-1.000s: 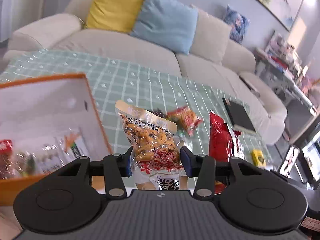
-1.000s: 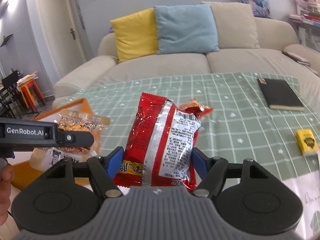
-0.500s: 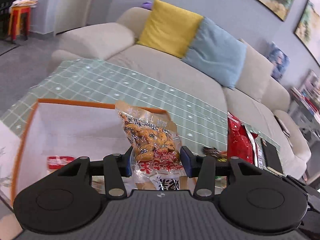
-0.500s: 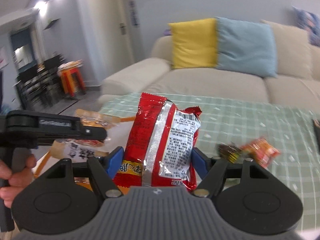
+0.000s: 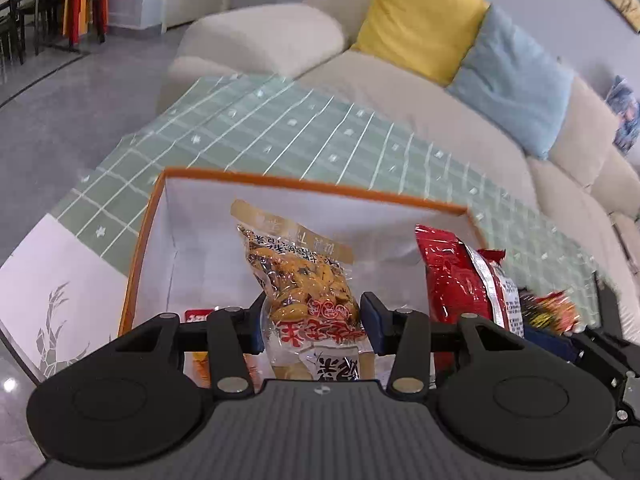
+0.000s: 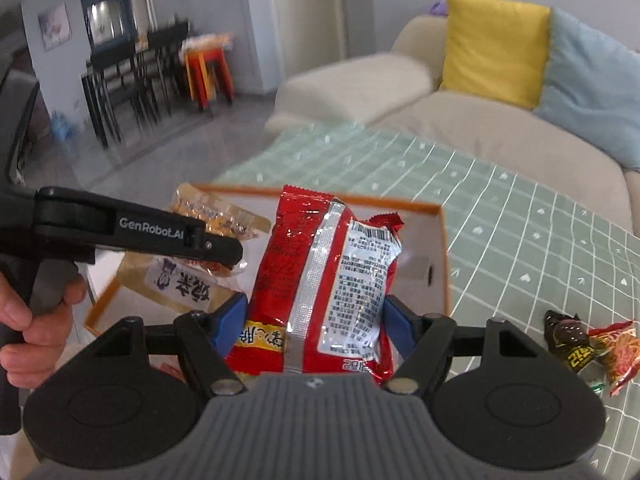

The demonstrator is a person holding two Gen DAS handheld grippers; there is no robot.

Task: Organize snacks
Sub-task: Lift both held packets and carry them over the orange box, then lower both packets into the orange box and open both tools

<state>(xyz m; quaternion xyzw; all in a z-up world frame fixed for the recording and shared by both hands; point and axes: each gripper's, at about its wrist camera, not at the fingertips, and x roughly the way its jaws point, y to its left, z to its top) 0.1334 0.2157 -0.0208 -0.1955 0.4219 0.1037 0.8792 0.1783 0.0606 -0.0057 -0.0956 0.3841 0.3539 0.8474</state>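
My left gripper (image 5: 312, 326) is shut on a clear bag of orange-brown snacks (image 5: 298, 276), held above the open orange-rimmed box (image 5: 320, 185). The right gripper (image 6: 316, 326) is shut on a red foil snack packet (image 6: 324, 280), which hangs over the box (image 6: 438, 240) near its right wall. In the left wrist view the red packet (image 5: 460, 276) shows just to the right of the clear bag. From the right wrist view the left gripper (image 6: 224, 250) with the clear bag (image 6: 216, 216) sits to the left, a hand (image 6: 28, 332) holding its grip. A red-labelled packet (image 5: 198, 315) lies inside the box.
Two small snack packets (image 6: 592, 344) lie on the green checked tablecloth (image 6: 520, 216) right of the box. A white lid or card (image 5: 48, 280) lies left of the box. A beige sofa (image 5: 400, 80) with yellow and blue cushions stands behind the table.
Both grippers have swung left with their packets, from over the open tablecloth to above the box. Both grips are unchanged.
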